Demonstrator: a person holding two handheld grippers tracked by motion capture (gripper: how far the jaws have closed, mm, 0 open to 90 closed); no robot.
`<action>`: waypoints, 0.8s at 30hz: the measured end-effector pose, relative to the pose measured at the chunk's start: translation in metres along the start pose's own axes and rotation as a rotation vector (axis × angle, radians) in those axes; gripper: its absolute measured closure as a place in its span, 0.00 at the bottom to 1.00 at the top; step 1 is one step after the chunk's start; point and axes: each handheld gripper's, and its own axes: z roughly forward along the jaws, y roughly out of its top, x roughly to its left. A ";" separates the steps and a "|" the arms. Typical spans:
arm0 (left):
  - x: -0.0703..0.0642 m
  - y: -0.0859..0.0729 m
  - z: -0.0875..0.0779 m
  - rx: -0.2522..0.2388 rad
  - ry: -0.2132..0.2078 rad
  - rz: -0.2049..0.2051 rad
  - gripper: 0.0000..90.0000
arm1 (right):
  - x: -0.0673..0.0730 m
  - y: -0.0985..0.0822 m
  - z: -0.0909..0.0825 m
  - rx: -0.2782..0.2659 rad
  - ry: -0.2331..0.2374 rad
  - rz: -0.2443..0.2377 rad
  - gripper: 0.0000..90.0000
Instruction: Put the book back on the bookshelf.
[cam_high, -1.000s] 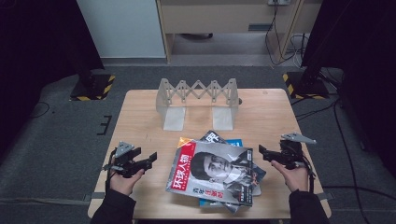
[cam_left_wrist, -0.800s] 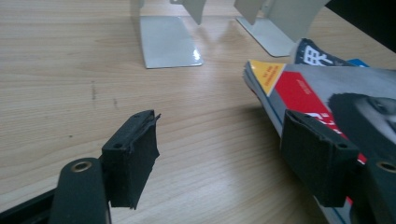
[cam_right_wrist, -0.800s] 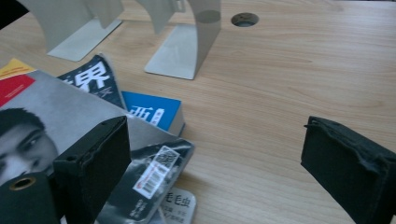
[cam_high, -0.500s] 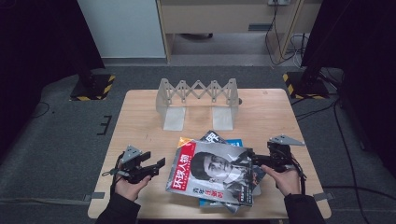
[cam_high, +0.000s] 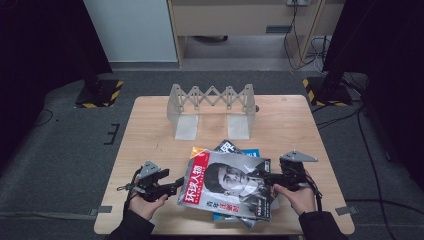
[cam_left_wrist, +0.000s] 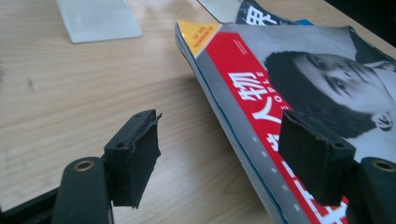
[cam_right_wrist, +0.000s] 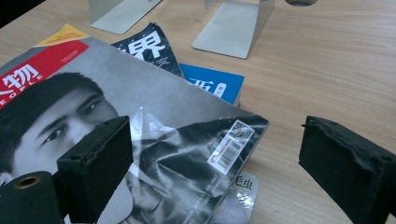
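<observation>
Glossy and grey, with a red band of white characters down its spine side and a large portrait on the cover, the top magazine (cam_high: 230, 184) lies at the near middle of the wooden table (cam_high: 150, 130), capping a loose pile. Beneath it a dark magazine (cam_high: 228, 147) pokes out toward the far edge, and a blue booklet (cam_high: 252, 152) shows just beside that; in the right gripper view the same blue booklet (cam_right_wrist: 212, 83) peeks from under the cover's far corner, near a white barcode sticker (cam_right_wrist: 231, 140) on the crinkled, shiny cover. The left gripper (cam_high: 176, 183) sits at the pile's left edge, held low in the person's left hand (cam_high: 145, 202); its jaws have just been closing a little yet stand apart, and in the left gripper view one pad hangs over the bare wood while the other is over the red band of the top magazine (cam_left_wrist: 289, 70), with the spine edge between them and neither pad pressing on it. The right gripper (cam_high: 264, 176) comes in from the opposite side, its jaws wide, one pad over the cover's portrait and the other over bare table past the corner, gripping nothing. Farther back, well apart from the pile, a pale grey folding rack (cam_high: 212, 102) stands upright on two flat feet.
</observation>
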 end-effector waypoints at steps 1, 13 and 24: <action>-0.001 -0.001 0.000 0.010 -0.006 -0.001 0.32 | 0.001 -0.001 0.001 0.000 0.003 -0.004 0.11; -0.014 -0.008 0.009 0.091 -0.044 0.000 0.35 | 0.017 -0.014 0.010 0.036 0.031 -0.036 0.10; -0.015 -0.012 0.016 0.133 -0.081 -0.031 0.30 | 0.021 -0.022 0.014 0.057 0.043 -0.041 0.09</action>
